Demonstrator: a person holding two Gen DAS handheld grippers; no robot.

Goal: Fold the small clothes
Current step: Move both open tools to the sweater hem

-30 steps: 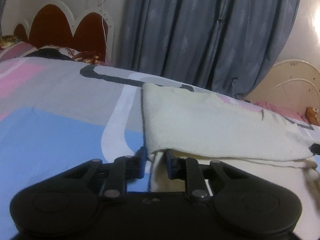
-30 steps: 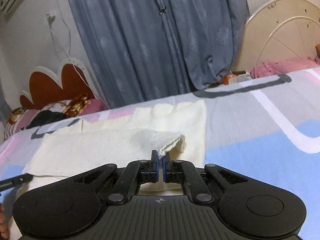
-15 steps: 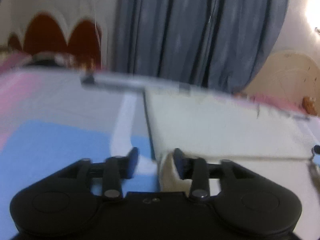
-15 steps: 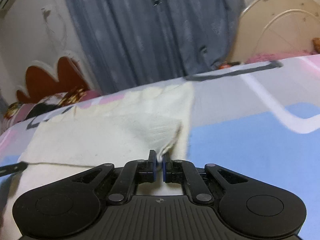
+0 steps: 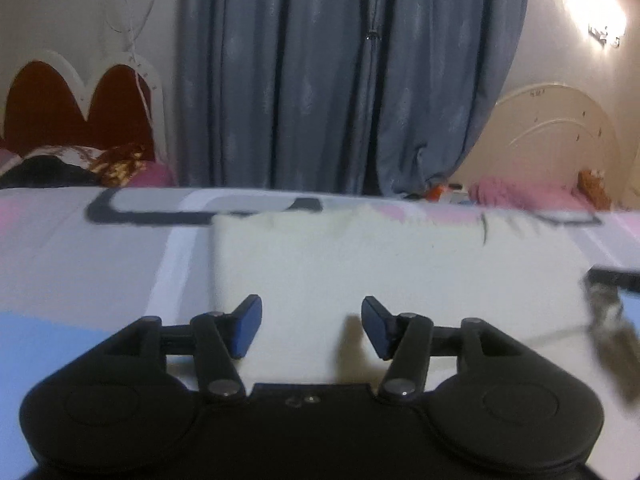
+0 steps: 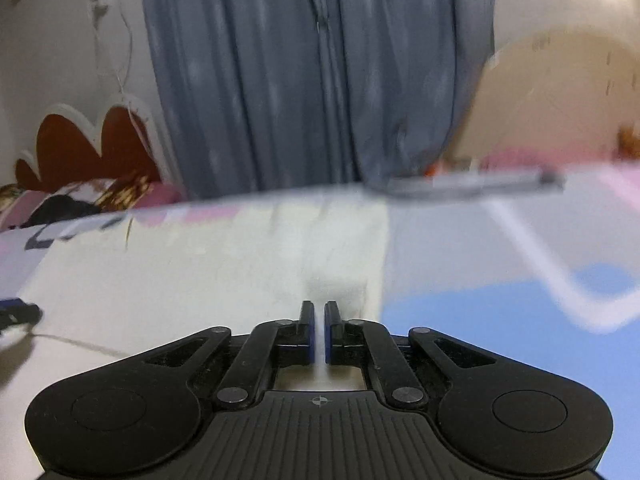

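A cream-white cloth (image 5: 360, 264) lies folded flat on the patterned bedsheet (image 5: 80, 264). My left gripper (image 5: 311, 326) is open and empty, its blue-padded fingers spread above the cloth's near left part. The same cloth shows in the right wrist view (image 6: 208, 276), blurred by motion. My right gripper (image 6: 319, 322) hovers over the cloth's near right edge with its jaws almost closed and a thin gap between them; nothing shows between the pads. The other gripper's tip shows at the left edge of the right wrist view (image 6: 18, 312) and at the right edge of the left wrist view (image 5: 612, 280).
A grey-blue curtain (image 5: 340, 76) hangs behind the bed. A red and white headboard (image 5: 76, 116) with pillows stands at the back left, a cream headboard (image 5: 552, 140) at the back right. The sheet has blue, pink and grey patches.
The left gripper let go of the cloth's corner and opened wide. The right gripper dropped the corner it pinched; the cloth now lies flat. Both grippers rose and shifted.
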